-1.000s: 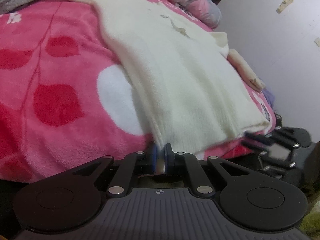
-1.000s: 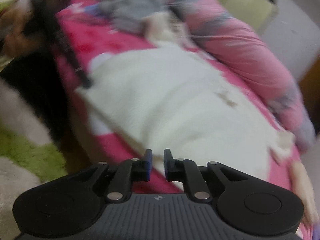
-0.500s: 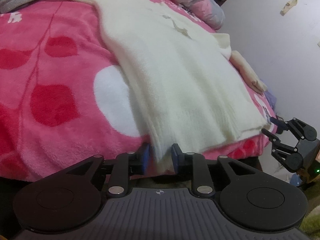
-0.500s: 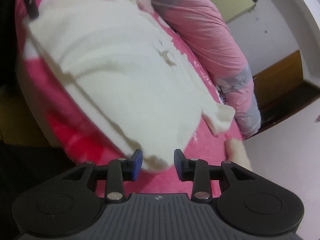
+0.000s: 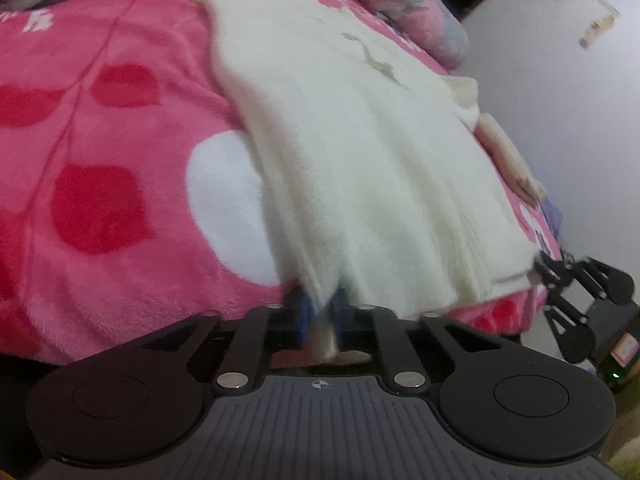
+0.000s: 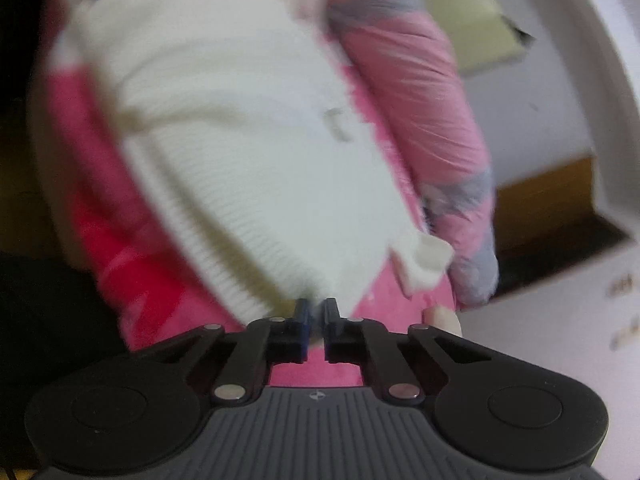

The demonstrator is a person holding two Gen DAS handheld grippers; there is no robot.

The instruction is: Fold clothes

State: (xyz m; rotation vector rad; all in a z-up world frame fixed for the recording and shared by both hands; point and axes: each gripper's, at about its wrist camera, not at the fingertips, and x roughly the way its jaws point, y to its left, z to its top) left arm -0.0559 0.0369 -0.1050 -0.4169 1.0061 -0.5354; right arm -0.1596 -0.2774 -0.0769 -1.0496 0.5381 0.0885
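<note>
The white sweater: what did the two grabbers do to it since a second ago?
The right gripper swung in to the sweater's near corner, opened its jaws around the hem and shut on it. The left gripper let go for a moment, then clamped the other corner again. The sweater stayed flat on the pink blanket.

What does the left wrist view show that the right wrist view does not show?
Only the left wrist view shows the blanket's white patch, and the right gripper from outside, at the sweater's far hem corner. Only the right wrist view shows the yellow-green panel on the wall. Both show the cream sweater on the pink blanket, its hem pinched by that view's own gripper: left gripper.
</note>
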